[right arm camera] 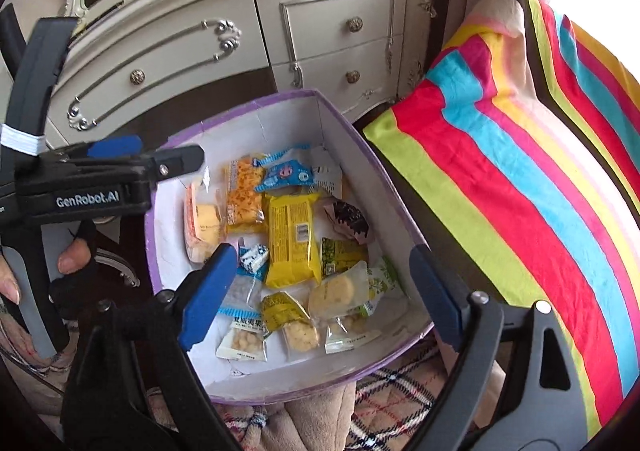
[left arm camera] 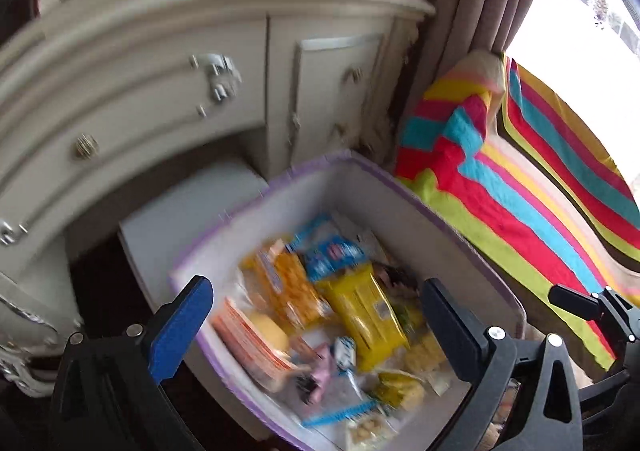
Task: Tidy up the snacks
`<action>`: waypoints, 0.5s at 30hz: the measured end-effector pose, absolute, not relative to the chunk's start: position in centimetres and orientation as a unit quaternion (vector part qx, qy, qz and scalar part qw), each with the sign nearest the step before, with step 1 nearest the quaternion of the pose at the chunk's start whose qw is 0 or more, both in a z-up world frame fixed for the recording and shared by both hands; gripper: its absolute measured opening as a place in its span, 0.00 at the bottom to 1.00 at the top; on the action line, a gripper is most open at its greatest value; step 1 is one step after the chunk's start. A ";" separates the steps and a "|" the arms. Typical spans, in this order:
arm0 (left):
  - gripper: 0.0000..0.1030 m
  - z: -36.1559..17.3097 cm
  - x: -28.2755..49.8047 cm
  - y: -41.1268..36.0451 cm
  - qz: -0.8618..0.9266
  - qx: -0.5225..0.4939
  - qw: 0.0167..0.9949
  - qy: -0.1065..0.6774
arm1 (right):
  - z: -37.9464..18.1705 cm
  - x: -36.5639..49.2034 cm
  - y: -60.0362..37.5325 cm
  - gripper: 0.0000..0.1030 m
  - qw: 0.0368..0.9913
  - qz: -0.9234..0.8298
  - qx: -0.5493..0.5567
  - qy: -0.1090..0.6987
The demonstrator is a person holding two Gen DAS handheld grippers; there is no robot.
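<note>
The cream dresser [right arm camera: 224, 51] with its silver scrollwork fills the background, and the striped blanket [right arm camera: 520, 179] drapes down on your right. Between them sits the purple-rimmed box [right arm camera: 360, 139], and all the snacks you can see lie loose on its white floor.

The biggest packet is the yellow one [right arm camera: 294, 241], flat near the middle, its long axis running away from you toward the dresser. Left of it lie the orange cracker pack [right arm camera: 244, 191] and a clear-wrapped cake [right arm camera: 204, 225]; behind it, a small blue packet [right arm camera: 286, 175]; toward the near wall, several small clear sachets [right arm camera: 244, 339].

Your right gripper [right arm camera: 320, 297] hangs above the near half of the box, both fingers spread wide and holding nothing. The yellow packet sits just ahead, between the two finger lines, so this hand looks nearer to it. With the packet lying lengthwise along your reach, the fingers would close across its short width, which should suit a grasp.

Your left gripper [left arm camera: 316, 327] also stands wide and empty, coming in over the left rim; its view is motion-blurred, so fine detail there cannot be told. In the right wrist view it [right arm camera: 160, 159] appears edge-on above the box's left wall.
</note>
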State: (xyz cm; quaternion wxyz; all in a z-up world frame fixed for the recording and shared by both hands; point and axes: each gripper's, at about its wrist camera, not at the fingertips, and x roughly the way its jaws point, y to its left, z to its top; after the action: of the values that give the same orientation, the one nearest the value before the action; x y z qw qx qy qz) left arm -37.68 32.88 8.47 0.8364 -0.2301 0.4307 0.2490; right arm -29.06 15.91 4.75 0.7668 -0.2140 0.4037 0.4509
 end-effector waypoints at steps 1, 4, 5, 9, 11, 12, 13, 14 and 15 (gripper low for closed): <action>1.00 7.5 -37.5 32.9 0.241 -0.243 0.829 0.442 | 4.5 -29.0 16.1 0.87 0.766 0.447 -0.215 0.408; 1.00 5.5 -37.1 32.2 0.231 -0.254 0.815 0.466 | 3.8 -29.2 16.3 0.87 0.765 0.436 -0.224 0.418; 1.00 5.1 -37.1 31.8 0.228 -0.252 0.814 0.470 | 3.5 -29.2 16.4 0.87 0.765 0.431 -0.230 0.420; 1.00 4.5 -37.3 30.8 0.224 -0.243 0.815 0.476 | 2.8 -29.2 16.4 0.87 0.762 0.423 -0.236 0.429; 1.00 4.2 -37.2 30.8 0.223 -0.242 0.814 0.478 | 2.5 -29.1 16.4 0.87 0.761 0.423 -0.238 0.432; 1.00 4.1 -37.1 30.8 0.223 -0.242 0.814 0.478 | 2.4 -29.1 16.4 0.87 0.760 0.423 -0.238 0.433; 1.00 4.1 -37.2 30.8 0.224 -0.243 0.814 0.479 | 2.3 -29.2 16.5 0.87 0.760 0.422 -0.238 0.434; 1.00 4.1 -37.1 30.9 0.225 -0.242 0.813 0.479 | 2.3 -29.2 16.5 0.87 0.759 0.422 -0.239 0.434; 1.00 4.1 -37.1 31.0 0.226 -0.242 0.813 0.479 | 2.2 -29.2 16.5 0.87 0.758 0.422 -0.240 0.435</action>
State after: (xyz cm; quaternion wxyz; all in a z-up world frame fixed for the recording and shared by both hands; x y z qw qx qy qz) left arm -37.06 30.97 4.07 0.8131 -0.2423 0.4786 0.2260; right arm -29.19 16.51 2.22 0.7581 -0.2396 0.4352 0.4225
